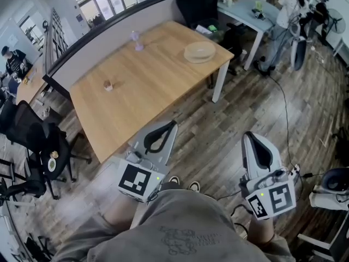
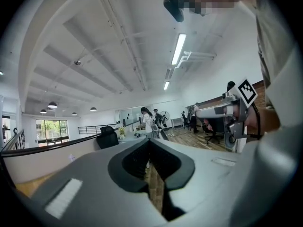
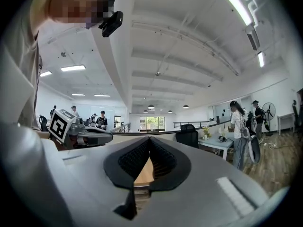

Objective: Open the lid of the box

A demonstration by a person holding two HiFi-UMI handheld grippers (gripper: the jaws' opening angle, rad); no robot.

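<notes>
A round, flat, pale box (image 1: 199, 52) lies near the far right corner of the wooden table (image 1: 142, 86). Both grippers hang close to my body, well short of the table and above the plank floor. My left gripper (image 1: 174, 124) points toward the table's near edge, jaws shut with nothing between them. My right gripper (image 1: 250, 136) is held out to the right over the floor, also shut and empty. The left gripper view shows its closed black pads (image 2: 165, 167) and the right gripper (image 2: 233, 113) off to the side. Closed pads (image 3: 163, 161) also show in the right gripper view.
A small purple object (image 1: 136, 41) and a small brown one (image 1: 108, 85) stand on the table. A low partition (image 1: 103, 42) runs behind it. Black office chairs (image 1: 38, 146) stand at the left. A person (image 1: 283, 21) stands by a white desk (image 1: 245, 10) at the back right. Cables (image 1: 286, 124) cross the floor.
</notes>
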